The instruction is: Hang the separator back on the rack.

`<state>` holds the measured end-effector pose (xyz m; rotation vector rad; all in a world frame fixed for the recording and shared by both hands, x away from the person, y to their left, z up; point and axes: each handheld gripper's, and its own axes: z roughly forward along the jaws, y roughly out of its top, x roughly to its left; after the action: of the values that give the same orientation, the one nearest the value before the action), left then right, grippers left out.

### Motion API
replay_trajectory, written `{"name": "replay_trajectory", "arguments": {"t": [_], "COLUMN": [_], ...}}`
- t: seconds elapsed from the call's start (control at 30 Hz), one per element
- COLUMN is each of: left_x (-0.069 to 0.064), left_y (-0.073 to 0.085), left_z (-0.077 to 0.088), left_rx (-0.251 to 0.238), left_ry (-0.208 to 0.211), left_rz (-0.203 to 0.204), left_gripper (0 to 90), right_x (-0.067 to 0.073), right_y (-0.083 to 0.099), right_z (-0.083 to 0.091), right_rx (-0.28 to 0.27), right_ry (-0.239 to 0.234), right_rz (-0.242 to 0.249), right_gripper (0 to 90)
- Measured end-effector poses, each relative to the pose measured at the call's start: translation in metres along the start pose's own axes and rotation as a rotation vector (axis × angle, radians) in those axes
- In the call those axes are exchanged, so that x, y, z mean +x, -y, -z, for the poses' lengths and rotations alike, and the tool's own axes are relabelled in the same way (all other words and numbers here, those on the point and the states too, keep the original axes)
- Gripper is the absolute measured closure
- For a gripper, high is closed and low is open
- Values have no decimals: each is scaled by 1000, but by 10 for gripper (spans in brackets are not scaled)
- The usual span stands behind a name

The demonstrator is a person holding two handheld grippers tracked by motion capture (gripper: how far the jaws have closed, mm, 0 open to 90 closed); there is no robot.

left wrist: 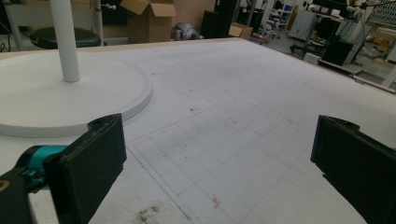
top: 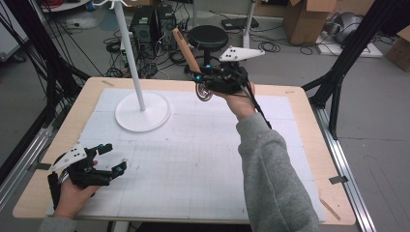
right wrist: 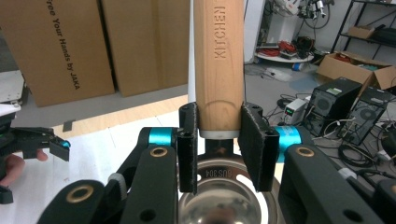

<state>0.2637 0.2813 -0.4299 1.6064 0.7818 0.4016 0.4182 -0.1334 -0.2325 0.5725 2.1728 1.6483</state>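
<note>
Clamped fingers (top: 199, 77) of the right gripper (top: 205, 83) grip a wooden-handled steel strainer (top: 185, 48), raised right of the white round-based stand (top: 143, 112). Left gripper (left wrist: 219, 154) jaws gape wide beside that stand. Right gripper view: handle reads "KITCHEN", steel "SUS 304".

In the right gripper view the wooden handle (right wrist: 219, 65) runs off the top edge, and the steel bowl (right wrist: 229, 196) below it is cut off at the bottom. In the high view the white stand (top: 142, 108) loses its top beyond the frame.
</note>
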Motion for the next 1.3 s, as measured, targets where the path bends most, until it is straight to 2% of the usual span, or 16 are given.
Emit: {"name": "replay_trajectory", "arguments": {"t": [1.3], "left_x": [1], "left_y": [1], "left_z": [3], "left_rx": [-15], "left_ry": [-2], "left_rz": [5], "left_gripper": [38], "right_x": [4], "right_y": [-19], "right_z": [-34], "right_rx": [-10], "right_ry": [-15], "right_rz": [-19], "right_gripper": [699]}}
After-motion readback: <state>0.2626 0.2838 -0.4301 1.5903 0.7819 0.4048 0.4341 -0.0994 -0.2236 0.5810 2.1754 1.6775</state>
